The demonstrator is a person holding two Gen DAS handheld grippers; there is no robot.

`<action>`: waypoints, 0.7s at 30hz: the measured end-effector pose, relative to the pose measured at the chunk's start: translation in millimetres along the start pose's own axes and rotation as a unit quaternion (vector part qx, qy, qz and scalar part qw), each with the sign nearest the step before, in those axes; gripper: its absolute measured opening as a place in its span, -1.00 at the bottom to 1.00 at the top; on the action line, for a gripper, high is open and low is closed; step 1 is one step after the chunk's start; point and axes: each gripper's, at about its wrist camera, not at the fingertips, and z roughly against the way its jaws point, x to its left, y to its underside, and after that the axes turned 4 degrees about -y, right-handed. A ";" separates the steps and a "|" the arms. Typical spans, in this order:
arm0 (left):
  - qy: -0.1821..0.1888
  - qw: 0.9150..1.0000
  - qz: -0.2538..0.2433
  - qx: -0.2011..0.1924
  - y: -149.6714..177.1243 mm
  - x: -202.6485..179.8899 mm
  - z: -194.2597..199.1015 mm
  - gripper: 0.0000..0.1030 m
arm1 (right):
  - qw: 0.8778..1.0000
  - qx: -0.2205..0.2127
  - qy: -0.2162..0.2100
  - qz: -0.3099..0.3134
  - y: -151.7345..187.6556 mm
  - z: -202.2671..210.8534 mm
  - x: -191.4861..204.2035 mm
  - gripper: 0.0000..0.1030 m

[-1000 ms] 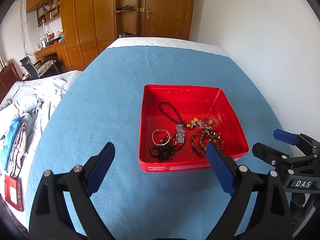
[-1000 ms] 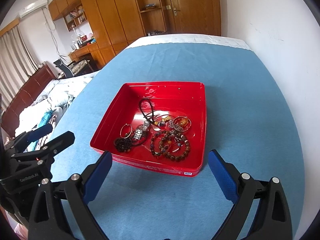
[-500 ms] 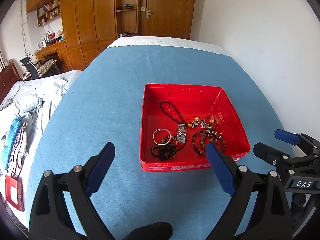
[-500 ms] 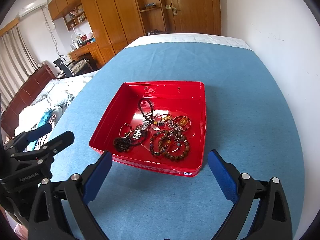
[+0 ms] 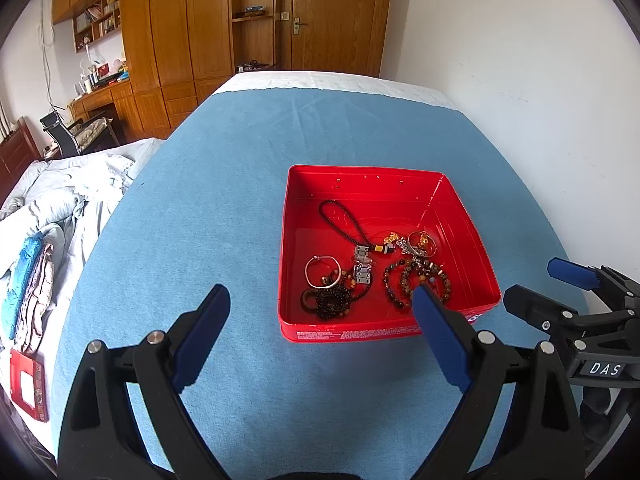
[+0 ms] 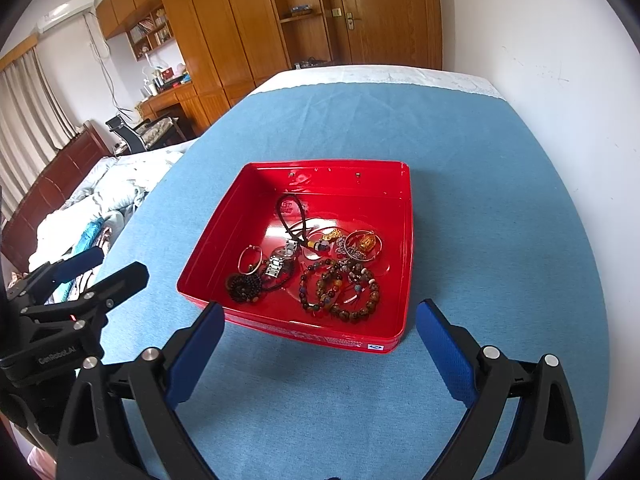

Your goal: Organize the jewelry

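Observation:
A red tin tray sits on the blue cloth and holds several pieces of jewelry: bead bracelets, a black cord, a silver bangle, a metal watch band and gold pieces. My left gripper is open and empty just before the tray's near rim. My right gripper is open and empty at the tray's near edge. Each gripper shows at the side of the other's view.
The blue cloth covers a table that ends at a white wall on the right. A bed with crumpled bedding lies left. A small red box lies at the lower left. Wooden wardrobes stand behind.
Both grippers have drawn back very slightly from the tray and stay open. The tray and jewelry have not moved.

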 end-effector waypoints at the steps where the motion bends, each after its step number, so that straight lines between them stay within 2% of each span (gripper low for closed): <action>1: 0.000 1.000 0.000 0.000 -0.1 0.0 0.0 0.77 | 1.000 0.000 0.000 0.000 -0.1 0.0 0.0 0.87; 21: 0.003 1.000 -0.011 0.009 4.9 -8.1 -1.4 0.77 | 1.000 0.010 0.006 -0.001 3.6 -7.1 0.5 0.87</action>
